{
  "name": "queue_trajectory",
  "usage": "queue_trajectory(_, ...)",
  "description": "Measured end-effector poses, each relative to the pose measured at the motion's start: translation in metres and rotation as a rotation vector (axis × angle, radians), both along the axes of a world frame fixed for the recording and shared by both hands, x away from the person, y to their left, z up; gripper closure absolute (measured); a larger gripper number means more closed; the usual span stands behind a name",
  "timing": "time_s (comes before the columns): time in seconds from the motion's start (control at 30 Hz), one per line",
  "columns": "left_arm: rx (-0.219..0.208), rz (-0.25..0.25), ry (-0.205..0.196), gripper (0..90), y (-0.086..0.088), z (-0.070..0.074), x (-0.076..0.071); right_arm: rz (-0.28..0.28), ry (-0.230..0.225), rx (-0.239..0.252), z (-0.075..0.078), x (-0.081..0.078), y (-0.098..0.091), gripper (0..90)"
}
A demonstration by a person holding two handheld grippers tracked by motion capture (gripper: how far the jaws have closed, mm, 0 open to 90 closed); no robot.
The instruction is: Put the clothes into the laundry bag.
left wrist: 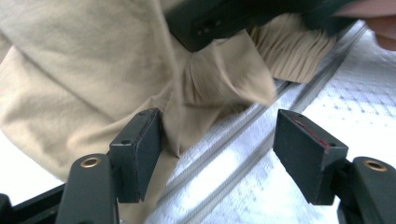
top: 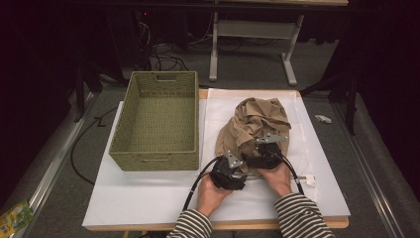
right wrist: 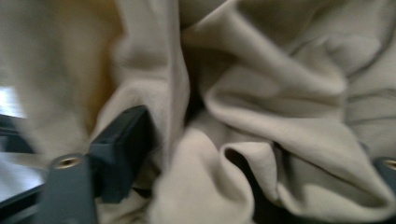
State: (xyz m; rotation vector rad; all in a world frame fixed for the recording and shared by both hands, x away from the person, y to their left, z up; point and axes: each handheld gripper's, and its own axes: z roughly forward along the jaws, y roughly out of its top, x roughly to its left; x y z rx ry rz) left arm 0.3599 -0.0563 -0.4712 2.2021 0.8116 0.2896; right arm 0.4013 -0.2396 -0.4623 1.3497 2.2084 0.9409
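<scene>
Though both hands are already down at the near edge of the crumpled tan garment [top: 255,126], nothing looks properly gripped yet, so I'd say the job is only starting. The left gripper [top: 236,173], closest to the person's striped sleeves [top: 297,218], has its jaws standing apart: in the left gripper view one pad sits against a fold of the cloth while the other hangs over the bare white mat [left wrist: 327,112], so it holds nothing. The right gripper [top: 253,159] is just beyond it, nosed into the heap; in the right gripper view fabric bunches between its jaws, one jaw is mostly buried, and the shot is blurred, so I cannot tell whether it has bitten down on the cloth or is merely pushed into it. The garment lies in a loose pile on the mat, on the right half of the table [top: 148,208], apart from the basket. Farther off to the left sits the green woven basket [top: 158,121], and it has nothing in it. My guess is the garment is meant to be sorted out and dropped in there, which leaves nearly everything to do.
</scene>
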Motion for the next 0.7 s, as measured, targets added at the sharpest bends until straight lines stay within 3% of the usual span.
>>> queue_trajectory(0.03,0.0,0.0,0.0,32.6,0.0,0.0,0.0,0.0,0.0,0.0,0.0,0.0,0.0,33.0)
queue_trajectory(0.07,0.017,-0.001,-0.006,32.4,0.002,0.002,-0.001,0.01,0.027,-0.046,-0.009,0.004,-0.001,37.1)
queue_trajectory(0.13,0.03,0.006,-0.019,32.1,0.005,0.005,-0.004,0.02,0.019,-0.056,-0.011,0.004,-0.003,42.9)
queue_trajectory(0.17,0.03,0.006,-0.019,32.1,0.005,0.005,-0.004,0.034,0.014,-0.062,-0.011,0.004,-0.003,50.3)
queue_trajectory(0.2,0.031,0.011,-0.021,32.1,0.007,0.006,-0.005,0.034,0.014,-0.062,-0.011,0.004,-0.003,50.3)
queue_trajectory(0.27,0.028,0.022,-0.025,31.9,0.011,0.007,-0.006,0.069,0.03,-0.041,-0.01,0.004,-0.006,71.6)
queue_trajectory(0.3,0.027,0.027,-0.025,31.9,0.013,0.008,-0.006,0.069,0.03,-0.041,-0.01,0.004,-0.006,71.6)
queue_trajectory(0.37,0.03,0.041,-0.023,31.9,0.019,0.007,-0.007,0.085,0.041,-0.013,-0.009,0.005,-0.013,81.2)
queue_trajectory(0.5,0.027,0.055,-0.022,31.7,0.024,0.007,-0.007,0.074,0.022,0.028,-0.004,0.002,-0.024,82.2)
queue_trajectory(0.57,0.026,0.063,-0.024,31.7,0.027,0.008,-0.006,0.044,-0.001,0.077,0.003,-0.003,-0.042,82.3)
queue_trajectory(0.7,0.024,0.068,-0.024,31.7,0.027,0.007,-0.005,0.013,-0.022,0.102,0.009,-0.008,-0.062,82.3)
